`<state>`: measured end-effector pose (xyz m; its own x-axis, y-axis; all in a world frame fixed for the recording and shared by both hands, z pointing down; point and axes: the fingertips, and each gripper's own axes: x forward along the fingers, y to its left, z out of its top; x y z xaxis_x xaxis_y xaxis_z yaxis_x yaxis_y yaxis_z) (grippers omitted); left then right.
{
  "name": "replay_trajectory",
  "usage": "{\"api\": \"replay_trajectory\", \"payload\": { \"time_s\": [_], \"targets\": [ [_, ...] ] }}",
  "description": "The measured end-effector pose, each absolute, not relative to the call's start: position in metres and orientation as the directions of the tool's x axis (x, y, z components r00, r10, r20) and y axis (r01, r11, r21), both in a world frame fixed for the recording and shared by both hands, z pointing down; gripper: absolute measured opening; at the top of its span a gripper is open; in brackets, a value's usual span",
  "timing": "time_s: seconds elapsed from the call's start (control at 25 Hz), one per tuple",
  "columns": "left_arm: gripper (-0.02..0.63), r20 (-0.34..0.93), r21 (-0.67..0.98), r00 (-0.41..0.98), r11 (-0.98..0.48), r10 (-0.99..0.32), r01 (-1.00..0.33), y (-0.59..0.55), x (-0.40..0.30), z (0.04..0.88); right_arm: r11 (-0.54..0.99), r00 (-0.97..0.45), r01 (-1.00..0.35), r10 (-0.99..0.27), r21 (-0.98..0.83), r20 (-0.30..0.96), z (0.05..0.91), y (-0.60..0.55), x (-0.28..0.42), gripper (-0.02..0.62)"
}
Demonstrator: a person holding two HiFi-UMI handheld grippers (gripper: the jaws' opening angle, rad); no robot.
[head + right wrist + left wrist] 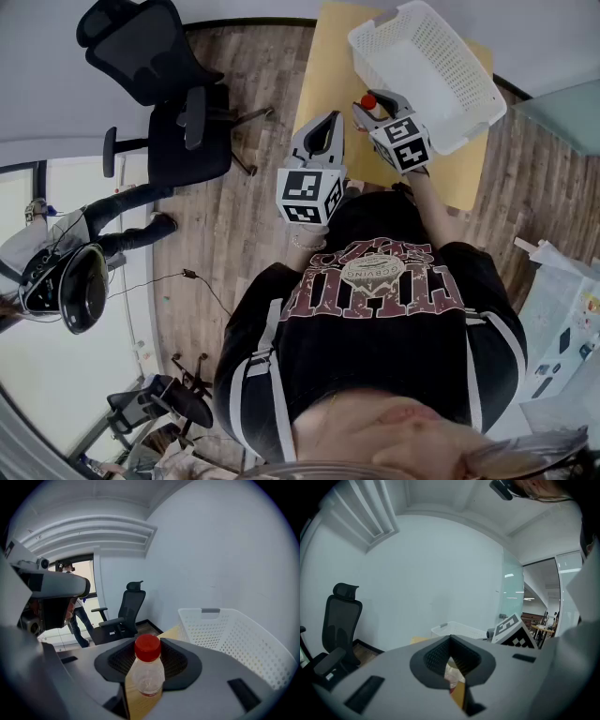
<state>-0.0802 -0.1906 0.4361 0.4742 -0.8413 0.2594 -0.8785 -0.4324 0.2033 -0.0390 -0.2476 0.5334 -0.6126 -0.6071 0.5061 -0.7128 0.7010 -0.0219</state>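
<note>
A clear plastic bottle (pixel 147 679) with a red cap (pixel 368 101) stands upright over the yellow table (pixel 328 66). My right gripper (pixel 146 663) has a jaw on each side of its body and looks shut on it. A white perforated basket (pixel 441 66) stands just beyond and to the right. My left gripper (pixel 322 131) hangs beside the right one at the table's near left edge, shut and holding nothing. Through its narrow slot in the left gripper view, I see a bit of the bottle (pixel 452 674) and the right gripper's marker cube (pixel 513 632).
A black office chair (pixel 173 103) stands on the wood floor (pixel 225 216) left of the table. Another person (pixel 56 253) is by the window at far left. A glass partition (pixel 513 597) lies beyond the basket (pixel 459 631). A surface with papers (pixel 562 319) is at right.
</note>
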Motion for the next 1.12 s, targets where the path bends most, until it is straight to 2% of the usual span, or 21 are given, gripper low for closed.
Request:
{"api": "replay_trajectory", "payload": {
  "time_s": [1.12],
  "targets": [
    [0.048, 0.255, 0.214, 0.507, -0.464, -0.823, -0.860, -0.188, -0.073, 0.438, 0.667, -0.597, -0.744, -0.642, -0.032, 0.481, 0.541, -0.227, -0.037, 0.169]
  ]
}}
